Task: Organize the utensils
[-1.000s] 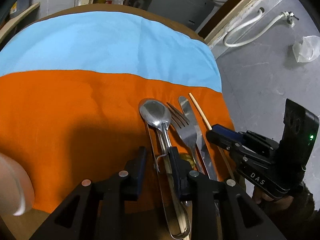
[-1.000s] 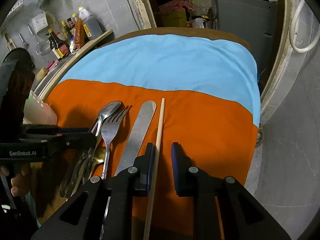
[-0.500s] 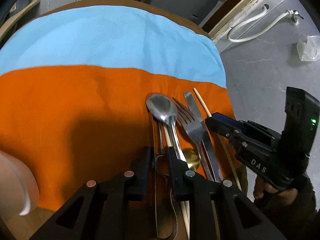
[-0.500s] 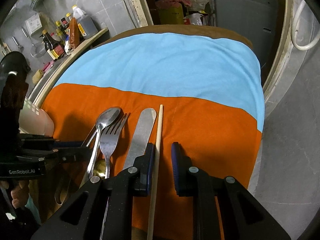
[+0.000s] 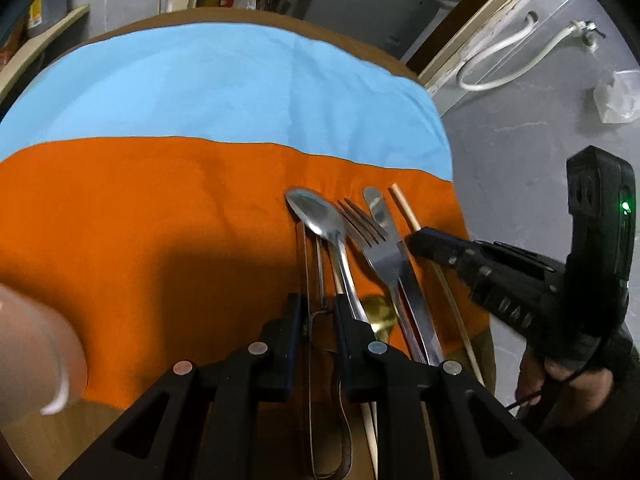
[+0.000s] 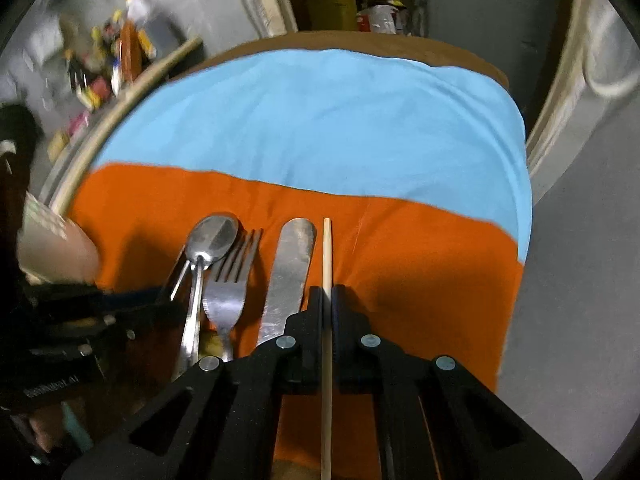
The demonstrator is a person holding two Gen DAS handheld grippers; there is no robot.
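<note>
In the lower centre of the right wrist view, the right gripper [image 6: 327, 300] has its jaws pressed against a thin pale wooden chopstick [image 6: 327, 264], which lies on the orange cloth [image 6: 420, 264] just right of a flat steel table knife [image 6: 290, 268]; its long axis runs from the bottom edge up toward the light blue cloth [image 6: 320, 120], tip pointing away from the camera; it looks light, stiff and smooth, likely to swivel if pinched at one spot, so a hold nearer mid-length seems wiser; in the left wrist view, the left gripper [image 5: 316, 312] stands at lower centre with its jaws narrowly parted around thin steel wire handles [image 5: 308, 272], and whether they truly grip I cannot tell; the shiny steel spoon [image 5: 316, 216], steel fork [image 5: 372, 240] and knife lie side by side, heads pointing up-frame, hard and probably slippery.
</note>
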